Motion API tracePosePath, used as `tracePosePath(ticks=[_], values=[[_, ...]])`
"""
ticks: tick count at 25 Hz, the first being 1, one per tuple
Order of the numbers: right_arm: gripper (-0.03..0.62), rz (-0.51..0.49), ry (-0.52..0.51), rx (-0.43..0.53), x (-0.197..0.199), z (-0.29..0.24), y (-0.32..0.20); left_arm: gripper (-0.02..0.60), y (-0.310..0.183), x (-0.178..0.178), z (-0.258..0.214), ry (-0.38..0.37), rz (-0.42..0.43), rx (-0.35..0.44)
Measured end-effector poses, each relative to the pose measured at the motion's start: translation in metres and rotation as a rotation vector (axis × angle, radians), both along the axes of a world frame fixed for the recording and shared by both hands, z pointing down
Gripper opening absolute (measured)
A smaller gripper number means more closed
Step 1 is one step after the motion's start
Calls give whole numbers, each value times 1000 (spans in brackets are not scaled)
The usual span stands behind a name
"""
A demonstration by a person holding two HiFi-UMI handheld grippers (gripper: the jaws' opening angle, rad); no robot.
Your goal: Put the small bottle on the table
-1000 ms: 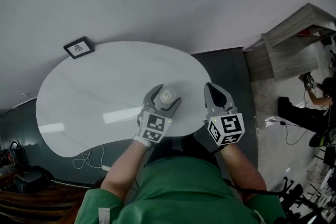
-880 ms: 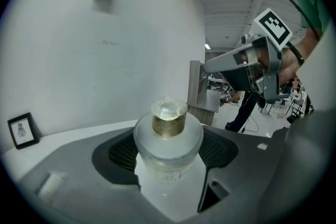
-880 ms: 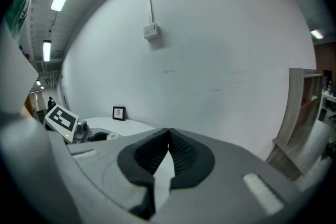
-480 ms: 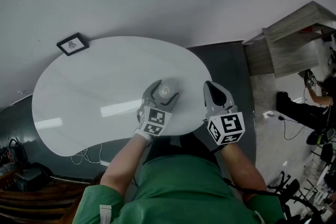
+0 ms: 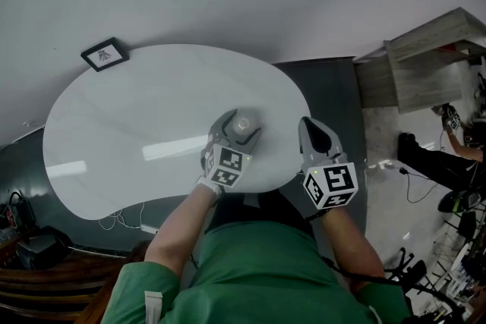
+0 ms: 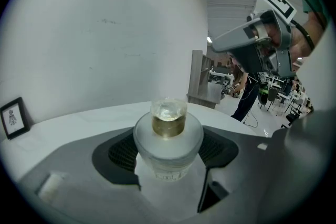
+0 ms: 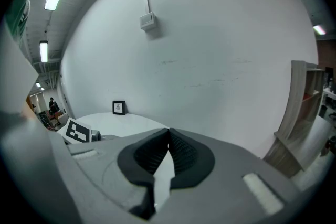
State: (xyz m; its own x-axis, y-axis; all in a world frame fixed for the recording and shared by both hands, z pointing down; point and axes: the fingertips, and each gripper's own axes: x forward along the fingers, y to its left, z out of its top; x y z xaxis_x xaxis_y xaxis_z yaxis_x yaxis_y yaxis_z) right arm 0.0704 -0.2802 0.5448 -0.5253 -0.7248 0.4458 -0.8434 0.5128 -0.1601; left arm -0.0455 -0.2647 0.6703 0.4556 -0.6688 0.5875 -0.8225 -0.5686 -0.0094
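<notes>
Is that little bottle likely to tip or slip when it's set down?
The small bottle looks rigid: the ribbed pads press its sides without denting them. Being squat and wide, it probably stands steadily on the white table. Its smooth frosted wall may be slippery.

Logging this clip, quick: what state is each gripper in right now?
Left gripper: closed on the small bottle.
Right gripper: closed, nothing between its jaws.
</notes>
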Motion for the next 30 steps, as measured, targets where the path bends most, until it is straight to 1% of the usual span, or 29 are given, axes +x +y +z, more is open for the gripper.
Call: tracePosePath(ticks=[6,10,17,22,26,30], values=[[-5,-12,-12,4,-6,-5,6,344,2,0,10,-33,9,-10],[-5,-25,-20,9,-11,-8,12,344,4,2,15,-52,32,1],[-5,-16,-20,16,-9,-9,18,345,5,1,17,-47,23,-11],[-5,-13,-30,32,-8,-16,22,353,11,-2,10,-16,1,-33],[-5,-14,-36,43,-8,-21,30,354,21,-8,-5,3,-12,-9],[-5,-18,-41,57,-10,-27,34,353,31,-18,-29,25,-54,53]])
